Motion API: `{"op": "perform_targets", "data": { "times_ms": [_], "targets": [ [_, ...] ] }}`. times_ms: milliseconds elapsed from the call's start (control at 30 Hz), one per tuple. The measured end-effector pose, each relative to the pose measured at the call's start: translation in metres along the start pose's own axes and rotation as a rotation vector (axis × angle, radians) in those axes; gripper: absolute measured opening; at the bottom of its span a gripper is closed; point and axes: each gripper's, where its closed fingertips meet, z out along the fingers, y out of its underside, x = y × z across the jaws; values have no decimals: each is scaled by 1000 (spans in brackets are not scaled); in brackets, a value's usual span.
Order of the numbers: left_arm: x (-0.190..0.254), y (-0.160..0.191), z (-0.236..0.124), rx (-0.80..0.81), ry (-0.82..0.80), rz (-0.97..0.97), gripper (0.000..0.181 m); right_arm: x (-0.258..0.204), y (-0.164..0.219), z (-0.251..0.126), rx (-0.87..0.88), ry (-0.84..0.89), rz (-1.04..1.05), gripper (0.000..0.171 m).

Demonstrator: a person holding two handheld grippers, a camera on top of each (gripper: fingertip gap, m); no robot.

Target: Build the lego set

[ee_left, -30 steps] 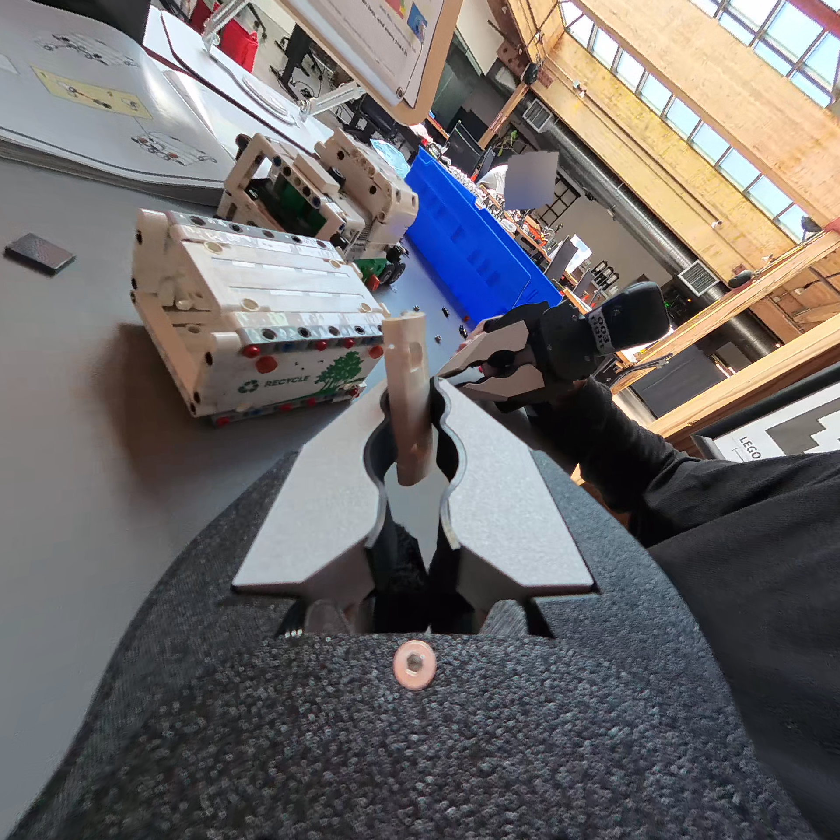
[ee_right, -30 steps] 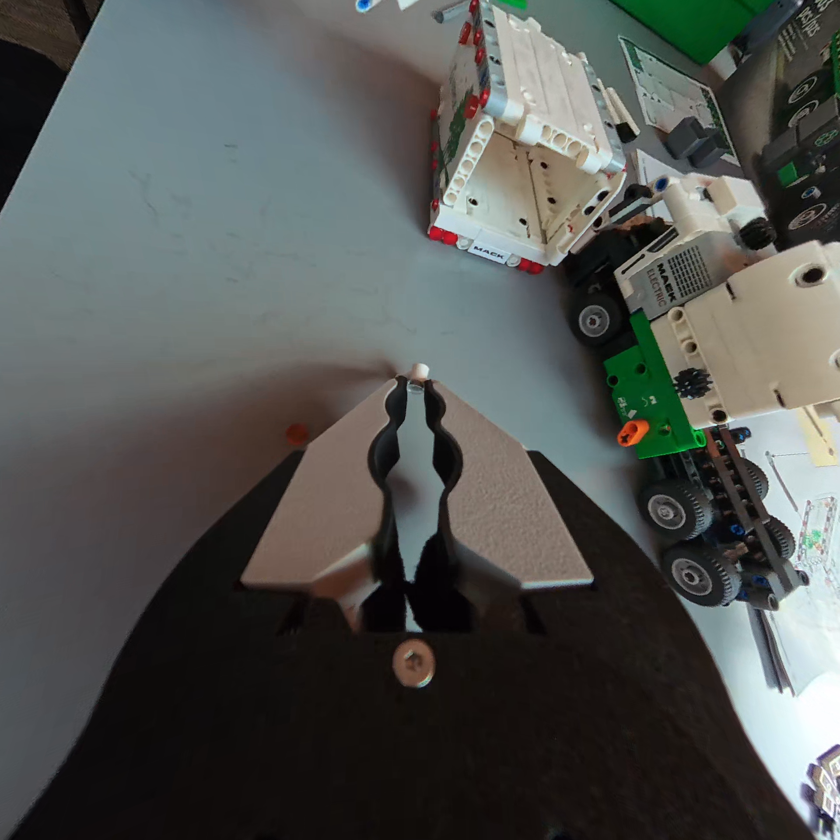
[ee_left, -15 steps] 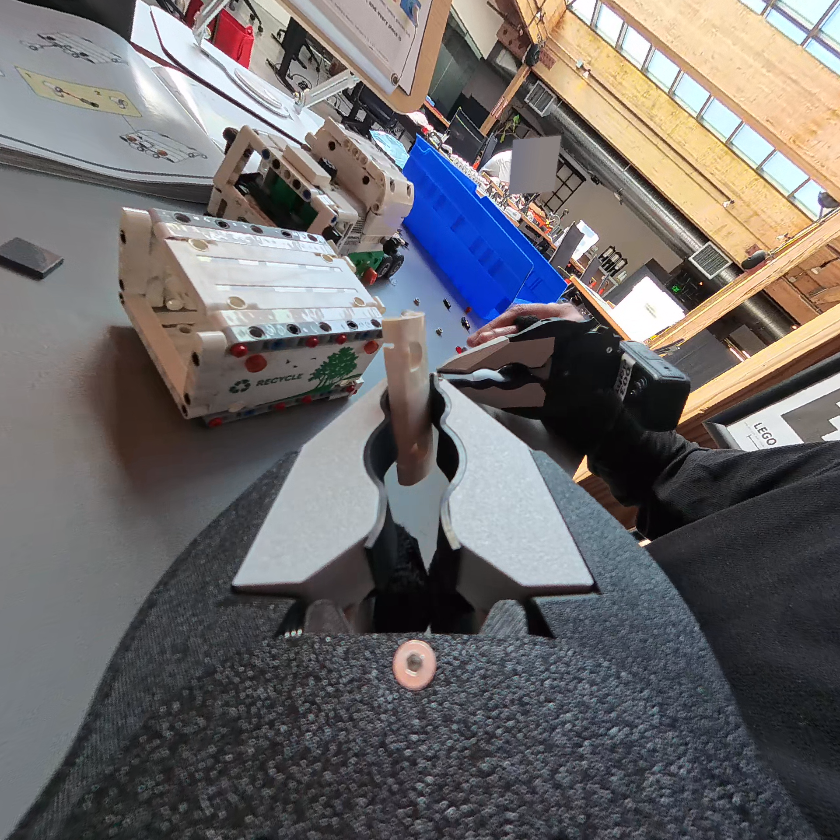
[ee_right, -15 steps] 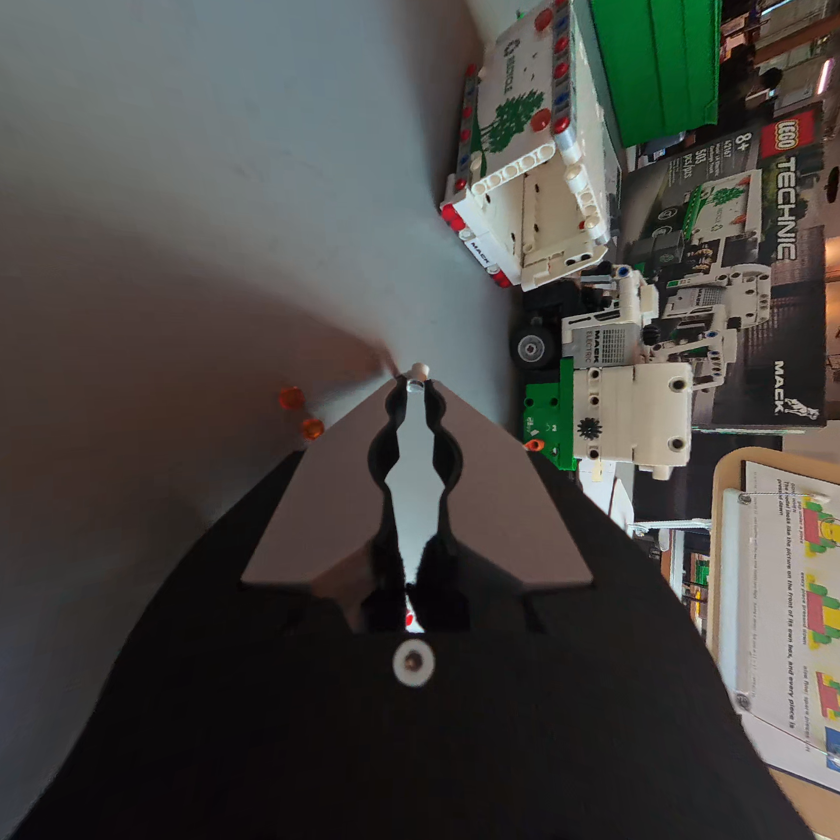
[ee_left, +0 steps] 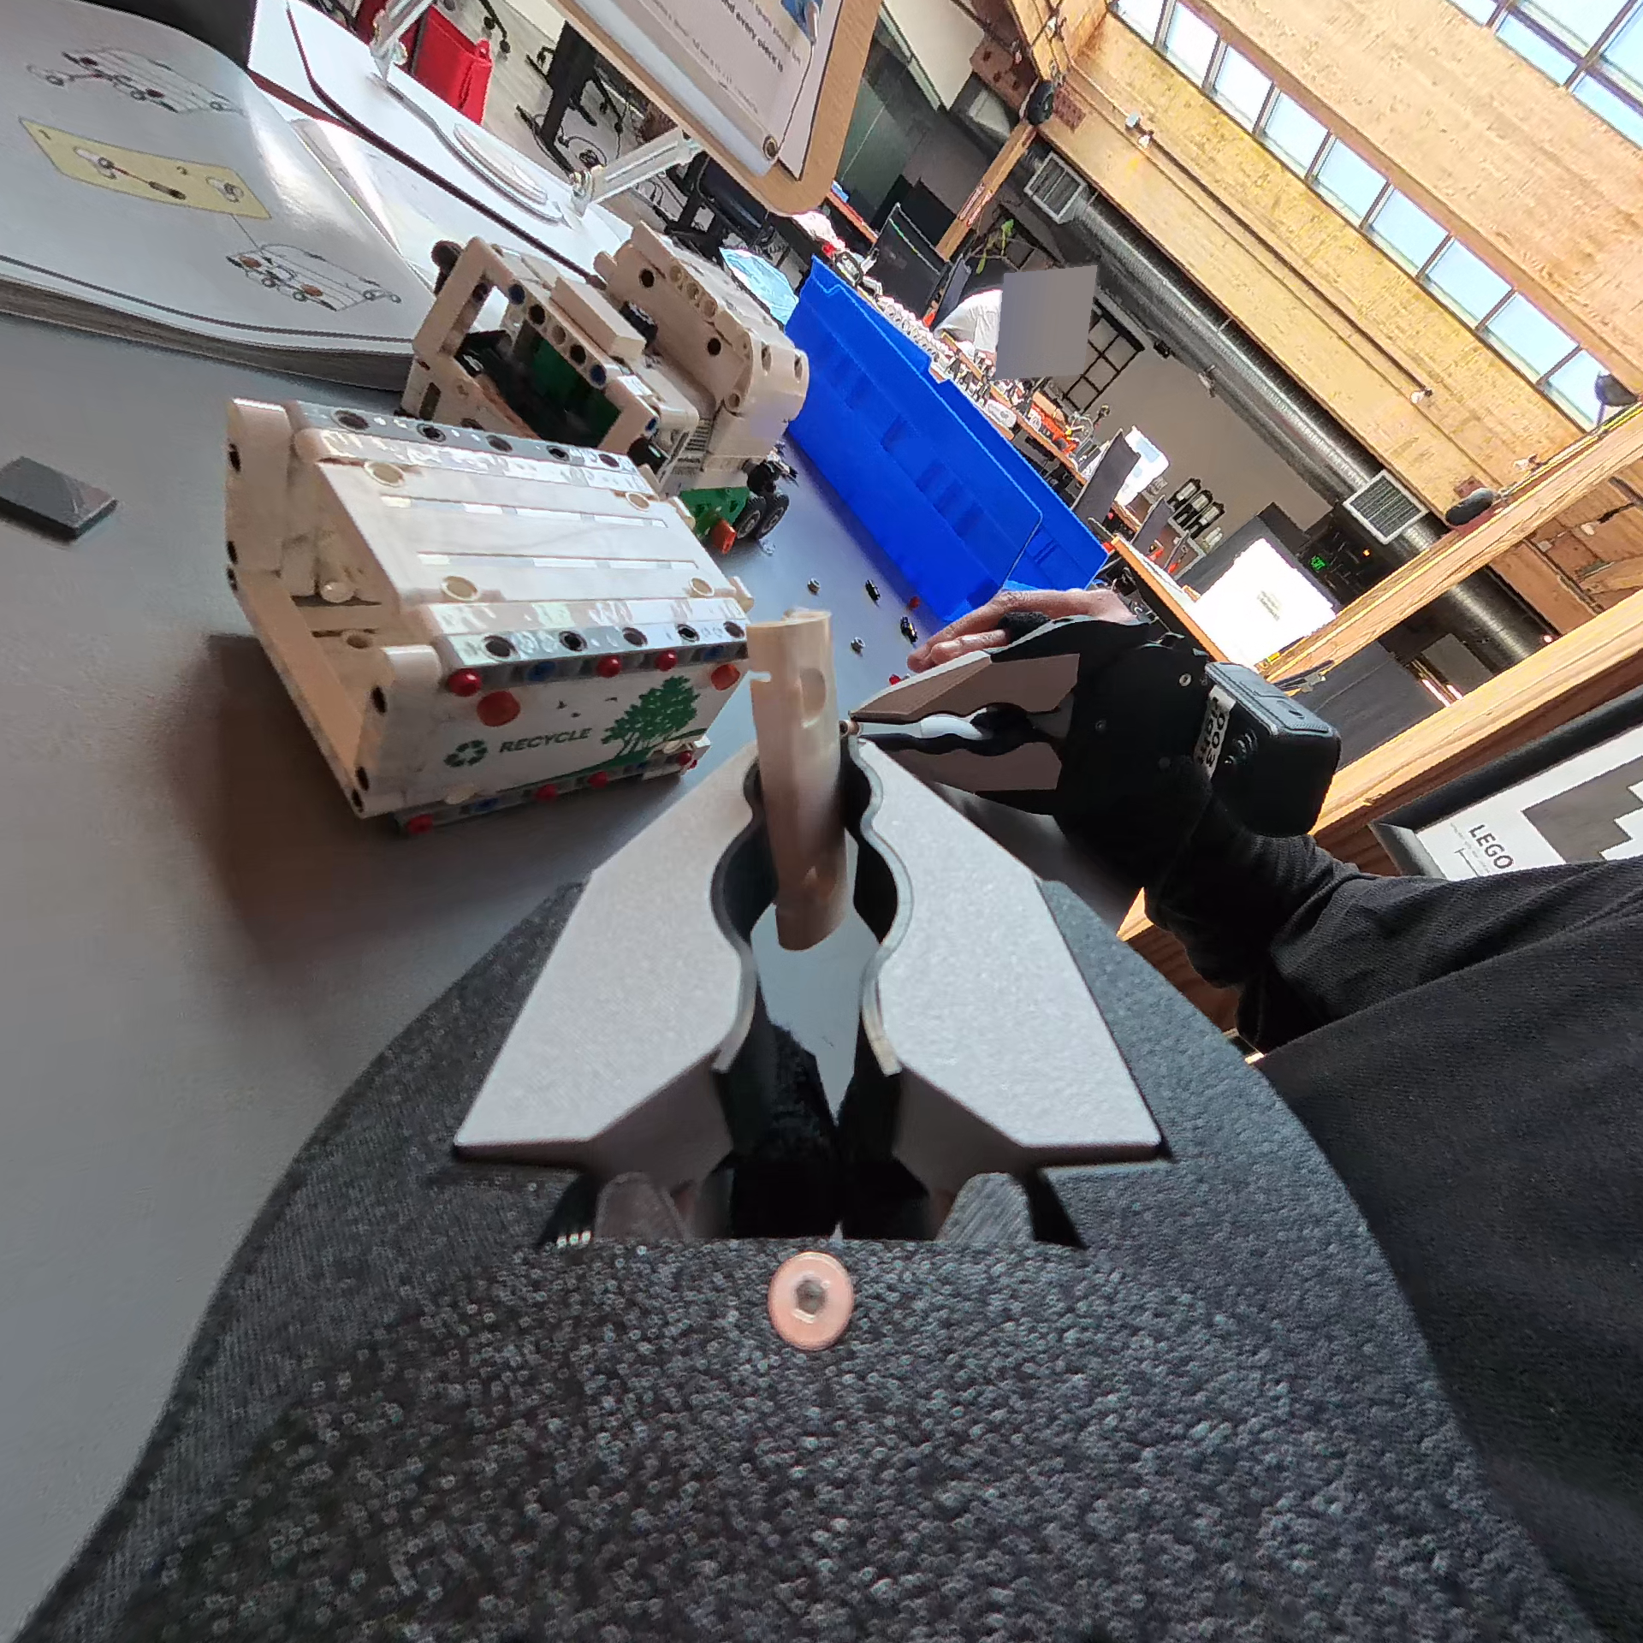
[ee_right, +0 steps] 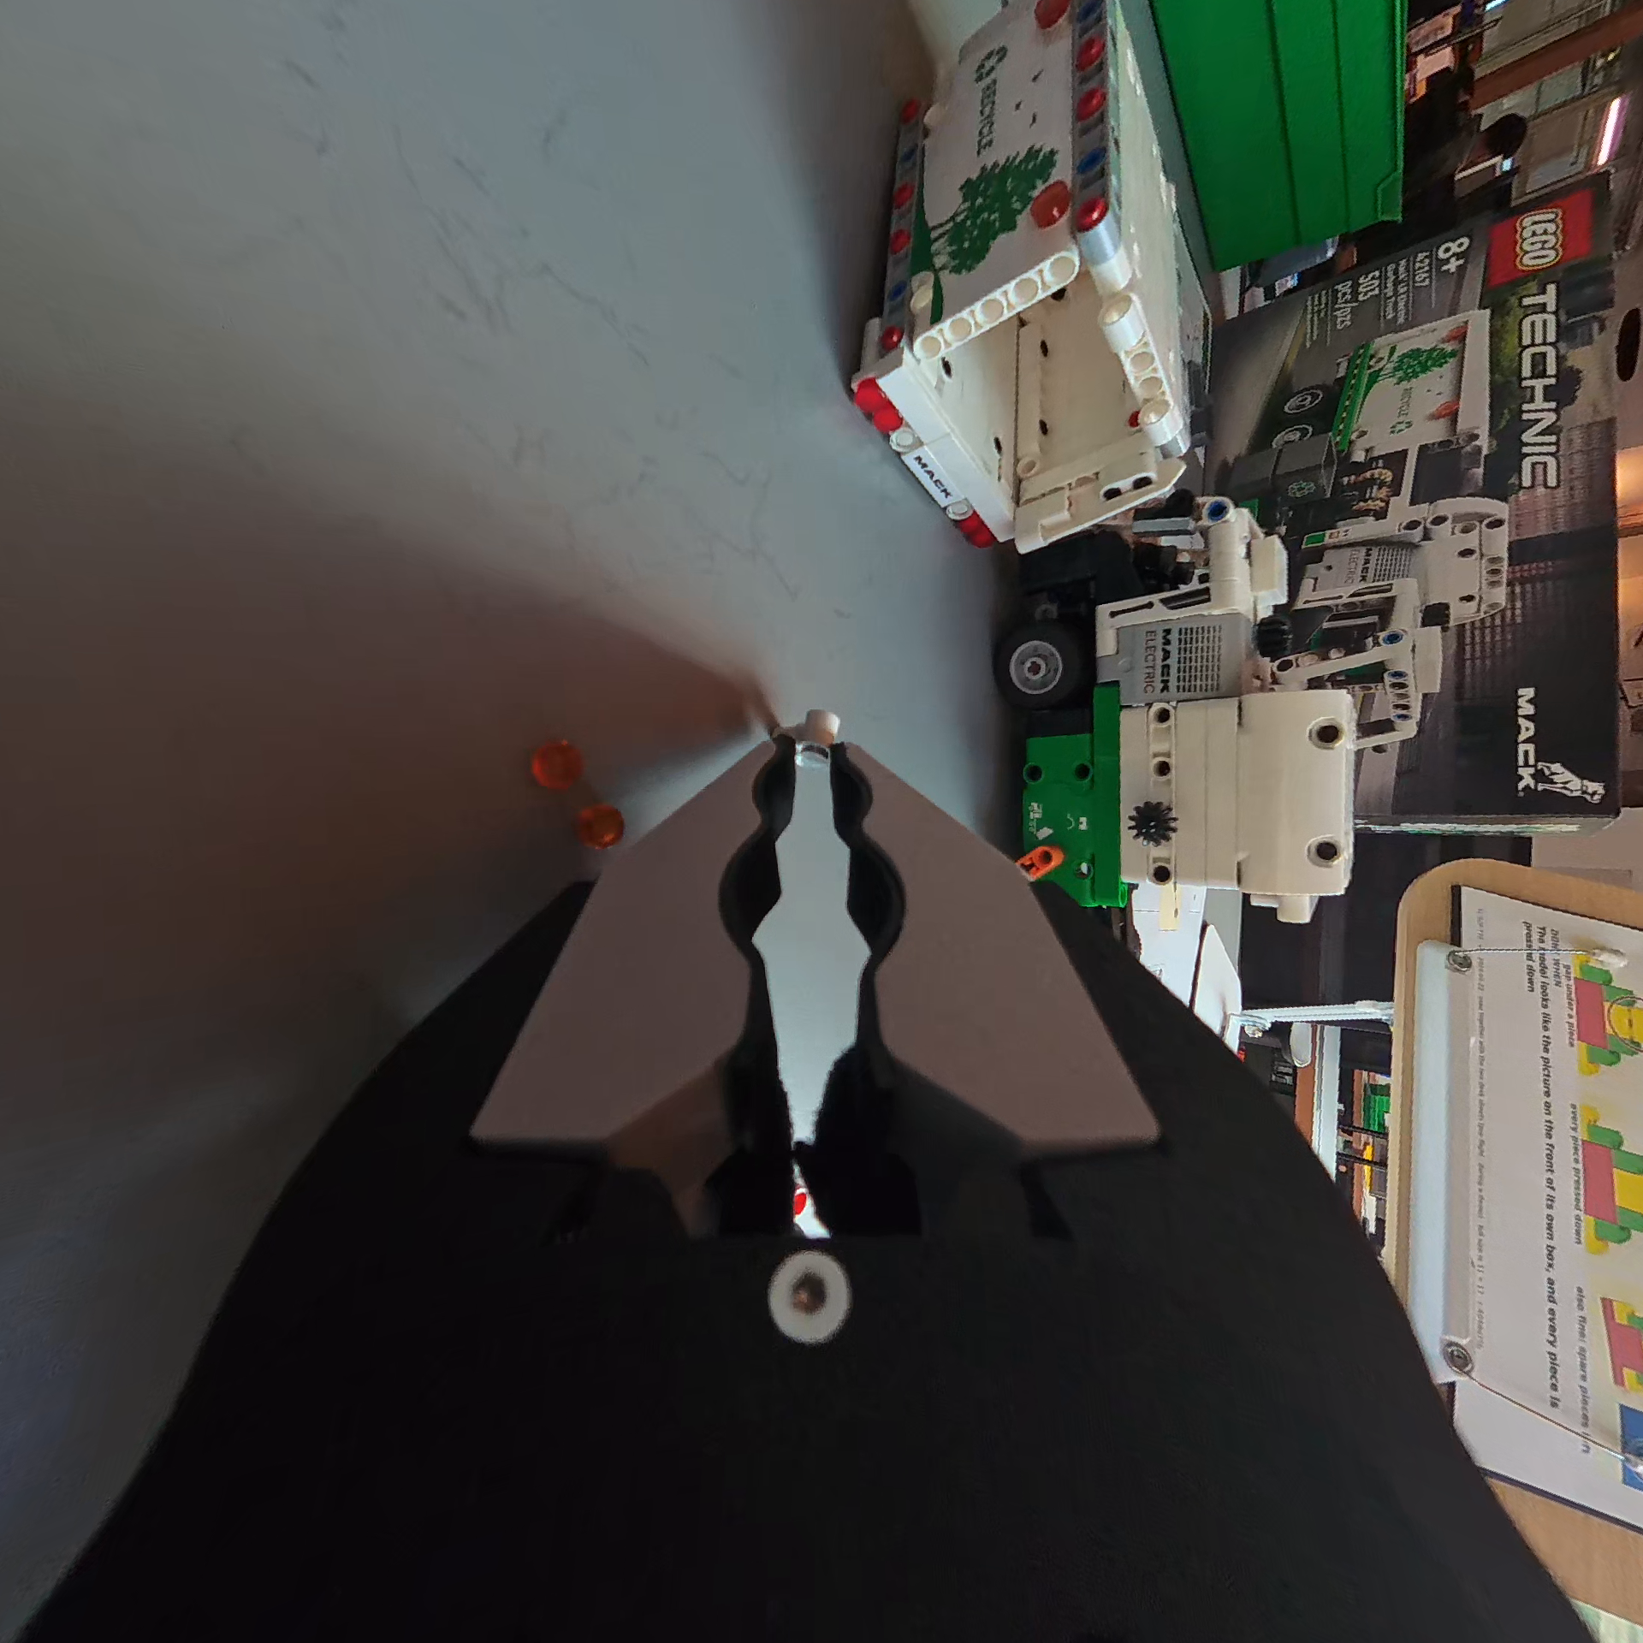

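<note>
My left gripper (ee_left: 805, 765) is shut on a long white Lego piece (ee_left: 794, 747) that stands upright between its tips. My right gripper (ee_right: 811, 756) is shut on a tiny white-and-clear stud piece (ee_right: 816, 733) at its tips. In the left wrist view the right gripper (ee_left: 867, 725) lies flat on the table with its tip almost touching the long white piece. The white recycling body of the truck (ee_left: 480, 605) lies on the grey table to the left; it also shows in the right wrist view (ee_right: 1022, 311). The truck cab and chassis (ee_right: 1218, 711) stands beside it.
Two orange round studs (ee_right: 578, 791) lie on the table left of my right gripper. A blue bin (ee_left: 925, 480), an open instruction booklet (ee_left: 160, 196), a green bin (ee_right: 1280, 116), the set's box (ee_right: 1440, 498) and a framed card (ee_right: 1547, 1156) ring the work area. Small loose parts (ee_left: 871, 613) lie near the blue bin.
The right gripper has rolled onto its side, dropped flat to the table and come closer to the long white piece. My left gripper has held still with its piece.
</note>
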Motion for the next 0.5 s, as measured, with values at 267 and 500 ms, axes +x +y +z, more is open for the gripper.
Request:
{"op": "perform_targets", "data": {
  "times_ms": [267,500],
  "targets": [
    [0,0,0,0,-2,-1,8,-1,-1,0,0,-3,10,6],
    [0,0,0,-2,-2,-2,8,-2,-2,0,4,-8,10,7]
  ]
}}
